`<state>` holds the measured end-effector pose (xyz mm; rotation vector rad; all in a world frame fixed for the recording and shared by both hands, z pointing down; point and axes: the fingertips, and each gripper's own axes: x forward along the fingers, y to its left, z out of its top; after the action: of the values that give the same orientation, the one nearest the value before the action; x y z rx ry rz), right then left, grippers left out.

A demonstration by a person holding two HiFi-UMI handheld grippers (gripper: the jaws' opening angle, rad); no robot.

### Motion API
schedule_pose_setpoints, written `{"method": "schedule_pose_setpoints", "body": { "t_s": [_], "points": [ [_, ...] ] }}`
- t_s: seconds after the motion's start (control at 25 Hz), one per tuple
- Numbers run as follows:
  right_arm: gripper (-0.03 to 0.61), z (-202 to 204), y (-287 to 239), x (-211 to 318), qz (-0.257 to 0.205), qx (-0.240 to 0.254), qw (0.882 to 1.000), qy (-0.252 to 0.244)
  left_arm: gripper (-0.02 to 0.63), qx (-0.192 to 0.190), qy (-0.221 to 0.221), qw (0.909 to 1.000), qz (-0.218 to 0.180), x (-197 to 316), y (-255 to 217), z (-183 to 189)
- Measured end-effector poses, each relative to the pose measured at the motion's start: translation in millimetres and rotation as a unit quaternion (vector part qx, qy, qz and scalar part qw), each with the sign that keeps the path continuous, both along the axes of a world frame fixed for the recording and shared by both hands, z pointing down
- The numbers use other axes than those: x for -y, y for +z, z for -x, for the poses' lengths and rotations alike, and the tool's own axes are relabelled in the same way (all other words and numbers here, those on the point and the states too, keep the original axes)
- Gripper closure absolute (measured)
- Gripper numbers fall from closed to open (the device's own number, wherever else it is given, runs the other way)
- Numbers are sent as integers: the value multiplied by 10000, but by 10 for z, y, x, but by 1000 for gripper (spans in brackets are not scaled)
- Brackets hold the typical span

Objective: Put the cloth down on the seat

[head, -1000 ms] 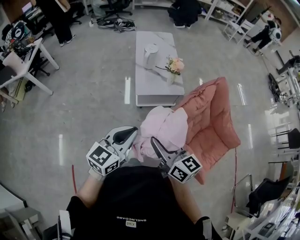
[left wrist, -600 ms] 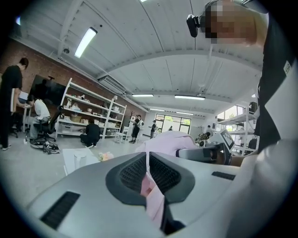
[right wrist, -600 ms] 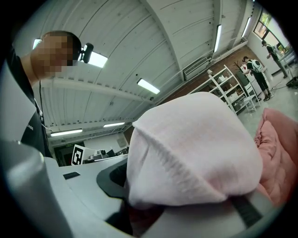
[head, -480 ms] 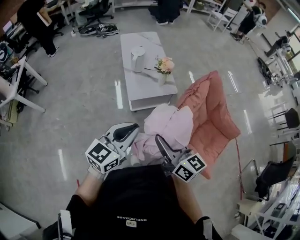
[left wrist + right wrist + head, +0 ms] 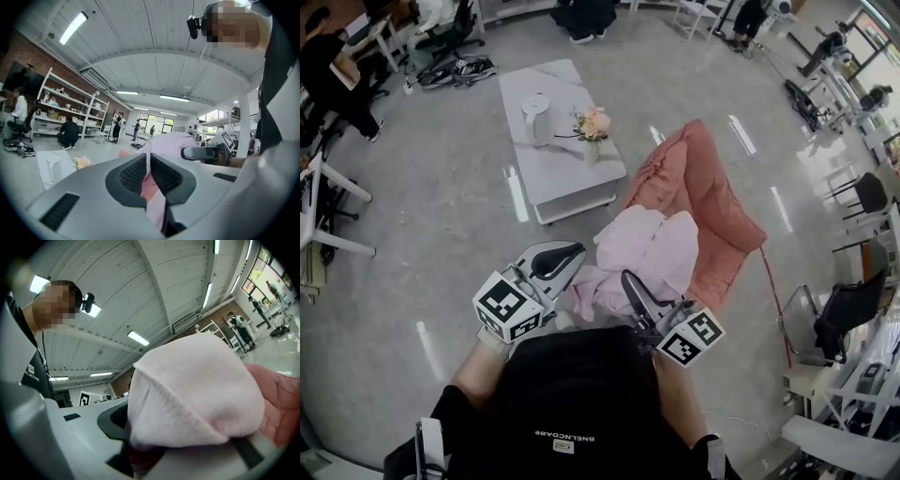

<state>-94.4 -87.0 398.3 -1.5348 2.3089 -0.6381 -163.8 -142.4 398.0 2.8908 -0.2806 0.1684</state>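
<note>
The left gripper [image 5: 567,259] has its jaws pressed together on a thin fold of the cloth [image 5: 652,253]; in the left gripper view a narrow pink strip runs down between the ribbed pads [image 5: 164,176]. The right gripper [image 5: 630,287] has its jaws a little apart, and they clamp a thick bunch of the same cloth, which bulges over them and fills most of the right gripper view. Both grippers point about level, away from the person, near each other.

The cloth is pale pink and crumpled. It hangs from the two grippers and spreads forward beyond their tips. In the head view it lies over the near left part of the seat [image 5: 712,202], a salmon padded chair; I cannot tell if it touches it.

Beyond the seat stands a white table [image 5: 539,173] with a kettle [image 5: 537,106] and flowers [image 5: 593,123].
</note>
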Motion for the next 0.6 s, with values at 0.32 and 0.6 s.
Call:
{"method": "schedule_pose_setpoints", "body": {
  "t_s": [0.32,0.6],
  "points": [
    [397,-929,-132,-499,21,124,9948,1013,597,-1,913,9958,22,-336,-103,-938],
    [397,-1851,-251,-1074,10,158,9775,2102,597,42,1813,9834,36,-733,-163,-1833]
  ]
}}
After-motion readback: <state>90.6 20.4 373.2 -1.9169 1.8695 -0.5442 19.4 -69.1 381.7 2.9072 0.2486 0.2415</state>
